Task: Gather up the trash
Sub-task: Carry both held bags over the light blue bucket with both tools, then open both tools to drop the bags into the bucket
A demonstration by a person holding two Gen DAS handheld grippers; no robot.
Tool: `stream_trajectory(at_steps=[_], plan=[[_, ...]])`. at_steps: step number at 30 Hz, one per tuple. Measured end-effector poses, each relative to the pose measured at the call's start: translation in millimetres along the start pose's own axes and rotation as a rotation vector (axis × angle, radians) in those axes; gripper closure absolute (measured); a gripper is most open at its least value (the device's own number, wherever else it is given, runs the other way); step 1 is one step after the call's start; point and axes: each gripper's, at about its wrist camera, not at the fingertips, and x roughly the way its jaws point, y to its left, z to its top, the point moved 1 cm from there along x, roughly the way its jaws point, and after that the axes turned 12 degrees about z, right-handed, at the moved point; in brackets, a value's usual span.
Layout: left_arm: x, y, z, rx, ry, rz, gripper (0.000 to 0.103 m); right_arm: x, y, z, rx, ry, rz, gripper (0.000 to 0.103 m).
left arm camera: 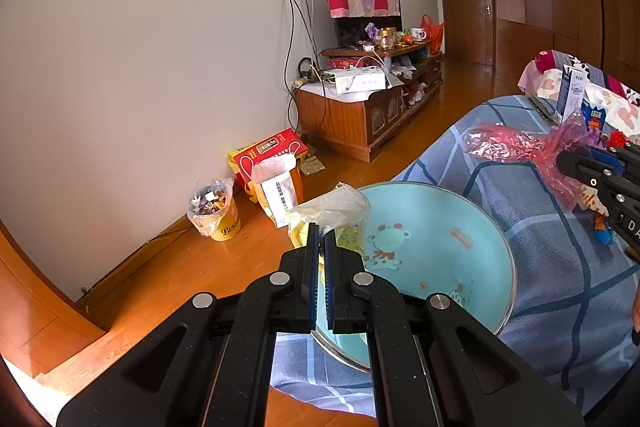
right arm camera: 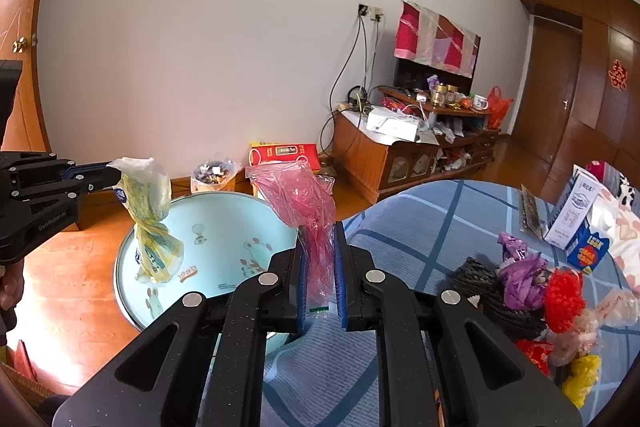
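My left gripper is shut on a crumpled yellow-and-clear plastic bag and holds it over a light-blue basin. In the right wrist view that bag hangs twisted from the left gripper above the basin. My right gripper is shut on a red plastic bag, held up over the blue checked bedcover next to the basin. The red bag and right gripper show at the right of the left wrist view.
A pile of trash lies on the bed at right: purple wrapper, red fluff, yellow bag, a milk carton. A lined yellow bin full of scraps stands by the wall, beside a red box and a wooden TV cabinet.
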Motion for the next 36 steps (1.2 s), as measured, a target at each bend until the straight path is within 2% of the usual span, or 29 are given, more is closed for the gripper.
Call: stream_trajectory(at_steps=[29,31,32,33,34,35,36], plan=[[1.5,-5.0,-3.8,-0.004,0.014,-0.019,0.1,9.9,16.6,0.8,-0.039,0.033,0.039,0.09],[2.9,-4.6,-2.7,-0.003,0.015,-0.027,0.097,12.1,17.9,-0.3,-0.041,0.044,0.05,0.082],[2.7,-4.2,-2.9,-0.006,0.013,-0.03,0.097,11.9,17.8,-0.9,-0.039,0.041,0.05,0.069],[2.8,-4.8,-3.3,-0.003,0.014,-0.037,0.096,11.8,17.8,-1.4,-0.036,0.039,0.049,0.064],[3.0,-5.2,-3.7,0.0,0.016,-0.041,0.094,12.0,17.7,-1.8,-0.033,0.039,0.051,0.064],[2.8,-6.0,-4.3,-0.002,0.017,-0.039,0.081,12.4,17.6,-2.1,-0.031,0.043,0.05,0.062],[2.3,-5.9,-4.8,-0.006,0.017,-0.035,0.062,12.6,17.5,-2.8,-0.03,0.046,0.05,0.059]])
